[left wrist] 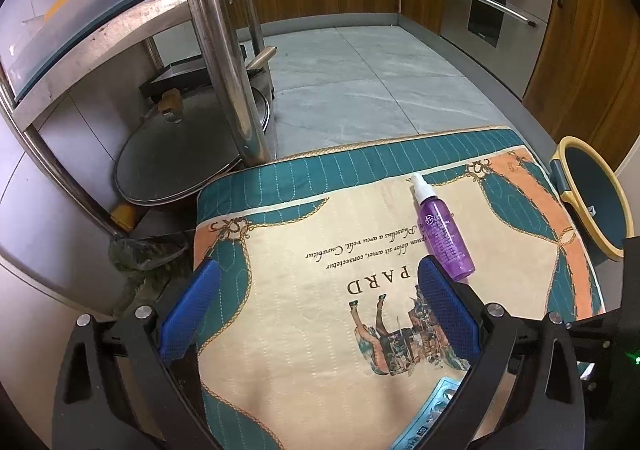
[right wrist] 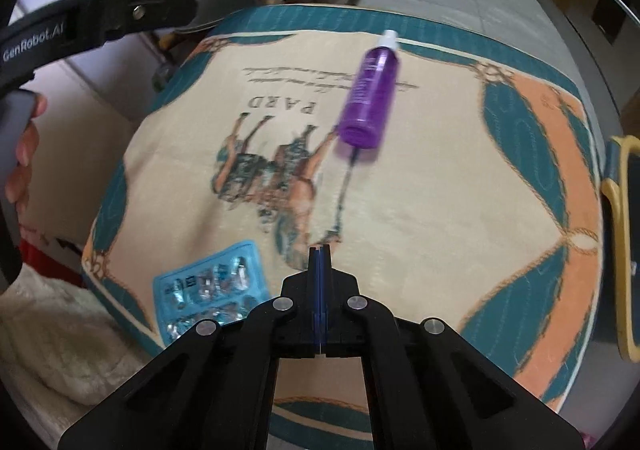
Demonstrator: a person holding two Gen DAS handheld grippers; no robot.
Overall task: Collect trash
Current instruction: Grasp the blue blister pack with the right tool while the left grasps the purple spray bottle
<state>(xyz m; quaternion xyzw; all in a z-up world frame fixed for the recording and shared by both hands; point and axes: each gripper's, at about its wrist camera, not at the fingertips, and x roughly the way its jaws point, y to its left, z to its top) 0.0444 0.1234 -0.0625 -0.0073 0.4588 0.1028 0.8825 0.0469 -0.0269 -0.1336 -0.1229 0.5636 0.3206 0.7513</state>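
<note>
Purple plastic identifies the main item: a spray bottle (left wrist: 442, 226) with a white nozzle lying on its side on the quilted mat (left wrist: 304, 330), nozzle pointing toward the mat's far teal border, base toward me. It lies over the printed script line above the letters "PARD". The mat is cream in the centre with teal and peach corner panels and a printed figure group.

My left gripper (left wrist: 320, 290) hangs over the mat with its blue pads spread wide; nothing sits between them. Its right-hand pad (left wrist: 444, 310) appears just beside the bottle's base; contact I cannot confirm.

My right gripper (right wrist: 320, 250) is fully closed, the two fingers pressed flat together with nothing caught between them. It hangs above the near middle of the mat, well apart from the bottle.

A blue blister pack (right wrist: 212, 290) of foil pockets lies flat on the mat's near left part, just left of the right gripper's linkage. In the left wrist view only its corner shows, under the left gripper's frame.

A bin (left wrist: 596, 202) with a yellow rim and dark blue interior stands just off the mat's right edge. A glass pan lid (left wrist: 176, 154) leans under a steel rack (left wrist: 216, 50) beyond the mat's far left corner. My hand (right wrist: 24, 146) shows at the left edge of the right wrist view, around the left gripper's handle.
</note>
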